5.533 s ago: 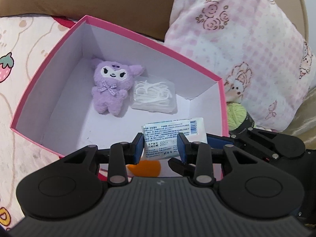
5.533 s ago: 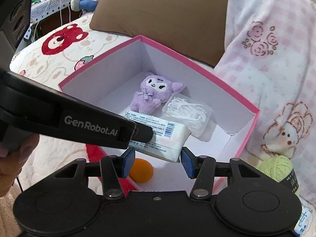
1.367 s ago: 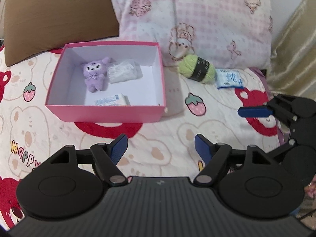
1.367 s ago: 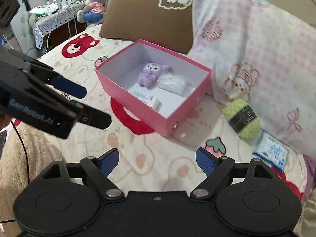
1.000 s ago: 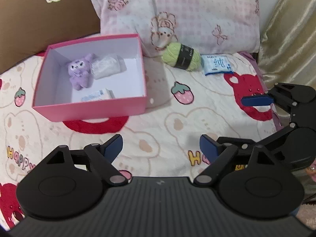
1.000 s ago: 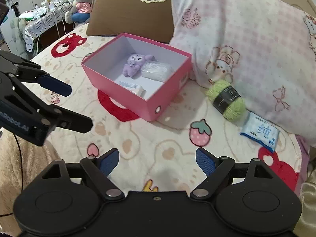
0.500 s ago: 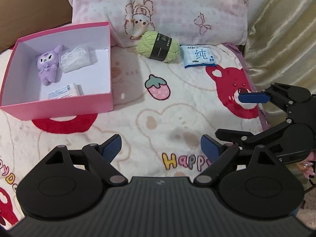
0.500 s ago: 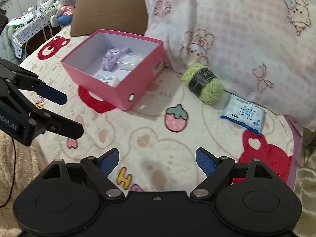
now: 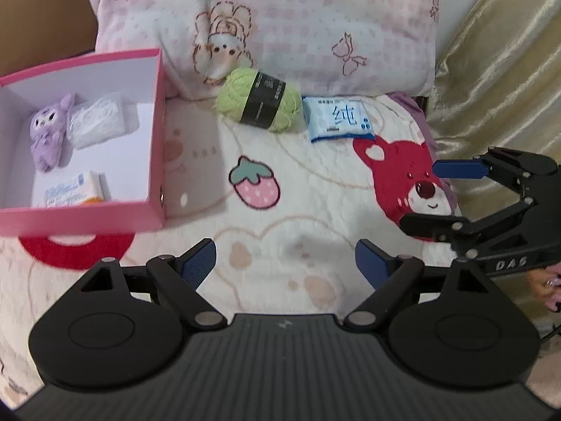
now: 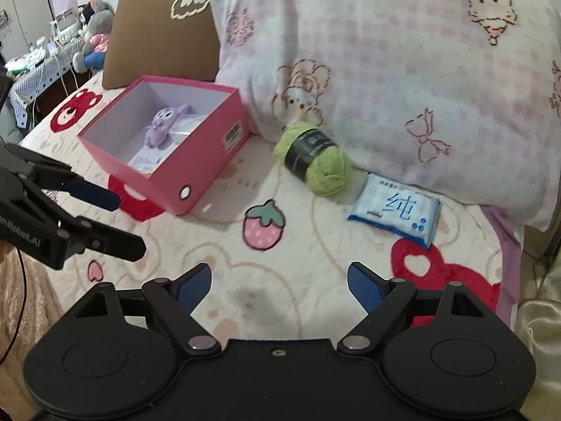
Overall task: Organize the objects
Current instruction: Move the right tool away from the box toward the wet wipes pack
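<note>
A pink box (image 9: 156, 140) (image 10: 196, 161) sits on the bed at the left. Inside lie a purple plush toy (image 9: 49, 131) (image 10: 164, 126), a clear packet of white floss picks (image 9: 96, 124), a white wipes pack (image 9: 75, 189) and a bit of an orange thing (image 9: 94, 200). A green yarn ball (image 9: 261, 103) (image 10: 315, 159) and a blue tissue pack (image 9: 338, 119) (image 10: 396, 207) rest against the pink pillow. My left gripper (image 9: 285, 263) hangs open above the blanket, short of both, and is also seen at the left of the right wrist view (image 10: 119, 219). My right gripper (image 10: 278, 286) (image 9: 426, 196) is open too, empty.
A pink checked pillow (image 10: 385, 63) and a brown pillow (image 10: 157, 31) stand behind. A gold curtain (image 9: 501, 70) borders the right side of the bed. The printed blanket (image 10: 280, 252) covers the bed. Far left are a desk and soft toys (image 10: 91, 35). Fingertips of a hand (image 9: 550, 284) show at the right.
Both grippers have swung to the right and a little down, away from the box. The yarn ball and tissue pack have come nearer and more to the centre. Both stay open.
</note>
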Available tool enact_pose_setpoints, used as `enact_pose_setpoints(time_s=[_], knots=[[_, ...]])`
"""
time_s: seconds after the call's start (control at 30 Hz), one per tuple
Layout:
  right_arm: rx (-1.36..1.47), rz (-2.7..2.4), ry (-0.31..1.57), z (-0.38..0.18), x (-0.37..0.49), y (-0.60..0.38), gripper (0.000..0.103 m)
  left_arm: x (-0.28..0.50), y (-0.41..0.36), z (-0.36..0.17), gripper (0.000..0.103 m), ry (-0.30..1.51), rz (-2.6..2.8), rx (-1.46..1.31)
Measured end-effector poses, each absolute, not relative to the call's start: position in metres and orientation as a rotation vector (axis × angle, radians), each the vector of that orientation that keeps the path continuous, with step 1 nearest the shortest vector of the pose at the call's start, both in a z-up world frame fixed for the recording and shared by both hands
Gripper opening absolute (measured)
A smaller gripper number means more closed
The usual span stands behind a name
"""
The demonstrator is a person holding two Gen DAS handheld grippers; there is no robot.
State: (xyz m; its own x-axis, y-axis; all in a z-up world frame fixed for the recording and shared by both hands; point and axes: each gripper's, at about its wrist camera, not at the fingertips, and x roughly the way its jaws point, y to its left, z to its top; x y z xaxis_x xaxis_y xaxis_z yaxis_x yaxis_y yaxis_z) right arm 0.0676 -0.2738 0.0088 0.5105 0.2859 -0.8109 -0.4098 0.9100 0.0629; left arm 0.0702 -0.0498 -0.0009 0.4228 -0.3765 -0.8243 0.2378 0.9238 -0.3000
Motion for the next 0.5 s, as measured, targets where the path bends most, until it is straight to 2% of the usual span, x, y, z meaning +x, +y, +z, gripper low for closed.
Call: enact_pose_setpoints(time_s=[0.33,0.5], knots=[[-0.101,0.442,0.998,0.028,0.121,-0.327,0.088,0.096,-0.068,-0.002,0.086,0.946,-0.368,-0.165],[-0.166,0.485,1.059,0.043,0.14,-0.347,0.088,0.103,-0.081,-0.003,0.086,0.917,-0.384,-0.169]])
